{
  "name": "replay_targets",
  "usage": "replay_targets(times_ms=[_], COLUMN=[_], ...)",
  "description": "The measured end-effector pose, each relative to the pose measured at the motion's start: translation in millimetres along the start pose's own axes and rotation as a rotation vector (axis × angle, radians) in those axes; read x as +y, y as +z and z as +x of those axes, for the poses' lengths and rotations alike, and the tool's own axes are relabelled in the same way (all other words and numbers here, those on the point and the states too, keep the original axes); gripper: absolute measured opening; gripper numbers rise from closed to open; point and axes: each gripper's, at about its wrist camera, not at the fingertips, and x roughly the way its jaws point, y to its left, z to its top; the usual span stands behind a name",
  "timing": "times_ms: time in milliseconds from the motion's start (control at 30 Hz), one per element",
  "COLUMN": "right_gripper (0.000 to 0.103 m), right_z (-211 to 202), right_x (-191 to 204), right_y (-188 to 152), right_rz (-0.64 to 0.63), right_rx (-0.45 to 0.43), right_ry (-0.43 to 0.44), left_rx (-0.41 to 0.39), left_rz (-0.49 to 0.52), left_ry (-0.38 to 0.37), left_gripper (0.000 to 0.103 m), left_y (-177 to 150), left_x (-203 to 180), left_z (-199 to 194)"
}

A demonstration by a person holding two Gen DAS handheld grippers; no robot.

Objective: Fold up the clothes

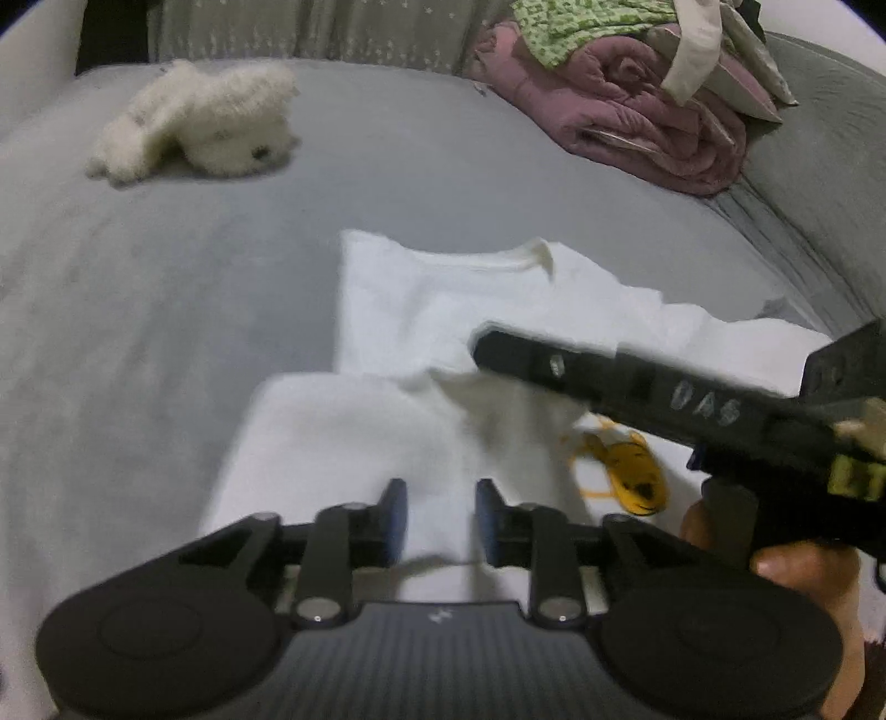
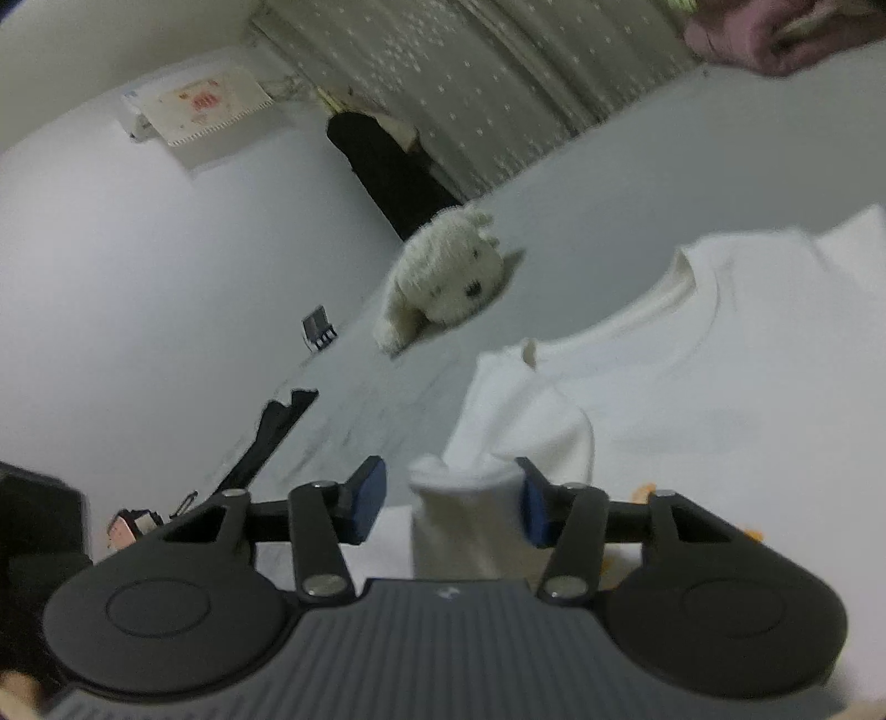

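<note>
A white T-shirt (image 1: 421,310) with a yellow print (image 1: 626,471) lies partly folded on the grey bed (image 1: 166,277), its collar (image 1: 531,257) towards the far side. My left gripper (image 1: 441,520) hovers over the shirt's near fold, its blue pads apart and nothing pinched between them. One black finger (image 1: 554,365) of the right gripper reaches in from the right over the shirt, with a hand (image 1: 803,565) behind it. In the right wrist view my right gripper (image 2: 451,507) straddles a raised fold of the T-shirt (image 2: 465,515). The cloth leans on the right pad, with a gap at the left pad.
A white plush toy (image 1: 205,127) (image 2: 443,277) lies further back on the bed. A pile of pink quilt (image 1: 626,111) and green cloth (image 1: 559,27) sits at the far right. A patterned curtain (image 2: 470,83) hangs behind. A black strap (image 2: 271,437) lies at the bed's left edge.
</note>
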Motion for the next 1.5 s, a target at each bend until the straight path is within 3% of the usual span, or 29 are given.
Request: replay_targets(times_ms=[100, 133, 167, 233, 367, 467, 633, 833, 933, 1067, 1133, 1200, 1267, 1500], right_gripper=[0.034, 0.022, 0.020, 0.019, 0.020, 0.021, 0.021, 0.022, 0.022, 0.022, 0.022, 0.023, 0.023, 0.024], right_z=[7, 10, 11, 11, 12, 11, 10, 8, 8, 8, 8, 8, 8, 9], right_x=[0, -1, -2, -2, -1, -8, -9, -11, -10, -10, -10, -10, -10, -9], right_y=[-3, -3, -4, -4, -6, -5, -4, -4, -4, -4, -4, -4, -4, -5], right_rz=[-0.042, -0.047, -0.053, -0.062, -0.084, -0.052, -0.043, -0.028, -0.031, -0.031, -0.030, -0.029, -0.028, -0.028], right_rx=[0.035, 0.045, 0.050, 0.048, 0.044, 0.045, 0.044, 0.044, 0.043, 0.043, 0.043, 0.043, 0.042, 0.041], right_ry=[-0.070, -0.095, -0.114, -0.128, -0.140, -0.120, -0.113, -0.105, -0.107, -0.107, -0.107, -0.106, -0.107, -0.106], left_rx=[-0.016, -0.019, -0.023, -0.029, 0.033, 0.078, 0.092, 0.087, 0.089, 0.059, 0.047, 0.040, 0.030, -0.038], left_rz=[-0.042, -0.060, -0.078, -0.117, -0.290, -0.442, -0.679, -0.904, -0.941, -0.958, -0.960, -0.964, -0.981, -0.990], left_ry=[0.050, 0.080, 0.110, 0.168, 0.207, 0.167, 0.044, -0.052, -0.104, -0.102, -0.096, -0.099, -0.099, -0.064], left_gripper=[0.044, 0.044, 0.045, 0.046, 0.047, 0.052, 0.052, 0.051, 0.051, 0.048, 0.044, 0.033, 0.031, 0.011], left_y=[5, 6, 7, 10, 2, -7, -20, -39, -42, -43, -43, -42, -43, -44], left_x=[15, 22, 28, 41, 71, 91, 121, 126, 122, 114, 110, 111, 111, 110], left_z=[-14, -18, -21, -27, -23, -20, -28, -34, -29, -26, -23, -18, -12, -8])
